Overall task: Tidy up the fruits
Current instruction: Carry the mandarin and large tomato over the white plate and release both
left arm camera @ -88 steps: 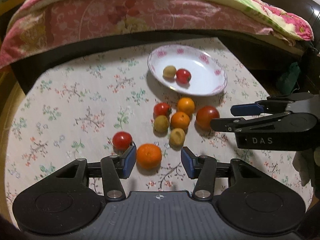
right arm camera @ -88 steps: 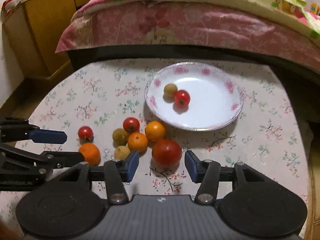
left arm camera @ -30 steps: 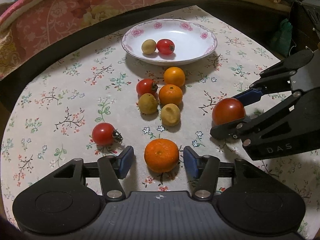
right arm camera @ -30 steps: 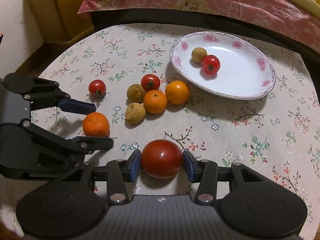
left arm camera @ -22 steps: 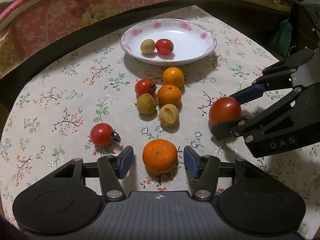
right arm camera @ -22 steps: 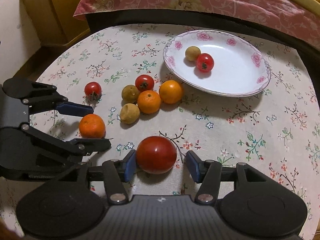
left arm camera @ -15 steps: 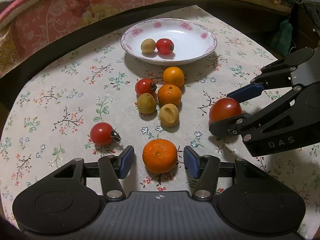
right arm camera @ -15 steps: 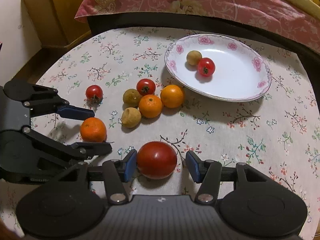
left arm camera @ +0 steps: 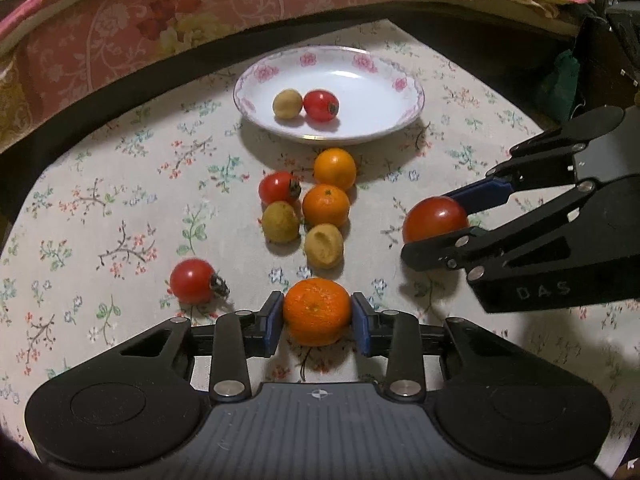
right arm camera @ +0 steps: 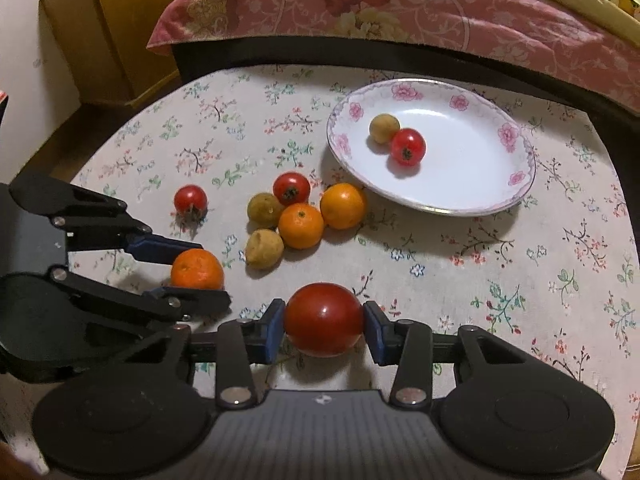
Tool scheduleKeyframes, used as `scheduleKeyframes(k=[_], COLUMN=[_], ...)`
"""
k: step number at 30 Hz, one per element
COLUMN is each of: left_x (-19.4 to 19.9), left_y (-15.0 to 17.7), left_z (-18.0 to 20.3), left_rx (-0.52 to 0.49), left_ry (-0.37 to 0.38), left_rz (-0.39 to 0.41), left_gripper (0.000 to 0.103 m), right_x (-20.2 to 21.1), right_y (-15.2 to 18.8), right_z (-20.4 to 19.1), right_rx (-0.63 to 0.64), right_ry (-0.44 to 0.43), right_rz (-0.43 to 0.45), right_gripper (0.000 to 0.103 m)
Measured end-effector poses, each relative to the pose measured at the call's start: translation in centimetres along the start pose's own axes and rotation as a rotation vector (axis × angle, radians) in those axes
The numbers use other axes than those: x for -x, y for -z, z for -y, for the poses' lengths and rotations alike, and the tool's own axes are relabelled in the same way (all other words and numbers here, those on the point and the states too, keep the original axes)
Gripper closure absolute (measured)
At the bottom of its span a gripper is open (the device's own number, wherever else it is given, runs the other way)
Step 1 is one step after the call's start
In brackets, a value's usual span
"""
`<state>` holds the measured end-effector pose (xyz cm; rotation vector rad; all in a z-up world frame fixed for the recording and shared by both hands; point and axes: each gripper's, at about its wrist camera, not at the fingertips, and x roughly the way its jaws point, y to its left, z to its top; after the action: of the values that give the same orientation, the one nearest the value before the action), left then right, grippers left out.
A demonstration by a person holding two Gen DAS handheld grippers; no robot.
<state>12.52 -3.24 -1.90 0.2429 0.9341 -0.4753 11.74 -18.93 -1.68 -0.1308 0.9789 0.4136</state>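
My left gripper (left arm camera: 317,312) is closing on an orange mandarin (left arm camera: 317,336) that sits on the flowered tablecloth, and both blue pads touch its sides. My right gripper (right arm camera: 323,320) is closing on a large red tomato (right arm camera: 323,332), also touched by both pads. In the left wrist view the right gripper (left arm camera: 432,226) stands at the right with the tomato (left arm camera: 434,218) between its fingers. A white plate with a pink flower rim (left arm camera: 400,120) lies at the back. It holds a small tomato (left arm camera: 321,105) and a small yellow-brown fruit (left arm camera: 287,104).
Between the grippers and the plate lies a cluster: two oranges (left arm camera: 335,169), a small tomato (left arm camera: 278,188) and two yellowish fruits (left arm camera: 281,222). One more small tomato (left arm camera: 193,281) lies alone at the left. A bed with a pink cover (right arm camera: 400,4) borders the round table behind.
The left pads have drawn in from either side of the mandarin until they touch it. The right pads, slightly apart from the tomato half a second ago, have come back against it.
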Motion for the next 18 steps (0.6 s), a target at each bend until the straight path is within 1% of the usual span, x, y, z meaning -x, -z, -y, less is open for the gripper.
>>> scheduleKeyframes(k=[4,6,10,14,16,18], left_x=[0.3,0.4,0.4,-0.2,-0.6,-1.0], left_y=[-0.9,-1.5,-2.8,-4.4,-5.2,-6.1], left_z=[0.0,0.0,0.0,0.2,0.4,1.0], left_rx=[0.020,0.023,0.040,0.037,0.037,0.016], left_ry=[0.007,-0.002,-0.006,-0.012,0.002,-0.006], left_rz=[0.020,0.036,0.068,0.103,0.121,0.143], left_gripper=[0.060,0.060,0.060,0.060,0.060,0.060], right_x=[0.3,0.5,0.9,1.2,1.1,1.0], right_y=[-0.4,-0.8,-1.9,-3.1,-3.8,-4.6], right_z=[0.2,0.5,1.6,3.1,4.0,4.5], right_rx=[-0.015,-0.028,-0.072,-0.121,-0.148,-0.153], right_ry=[-0.006,-0.006,0.003,0.028,0.030,0.033], right_rz=[0.014,0.027,0.060,0.101,0.116,0.137], right_gripper=[0.067,0.067,0.067,0.067,0.067,0.067])
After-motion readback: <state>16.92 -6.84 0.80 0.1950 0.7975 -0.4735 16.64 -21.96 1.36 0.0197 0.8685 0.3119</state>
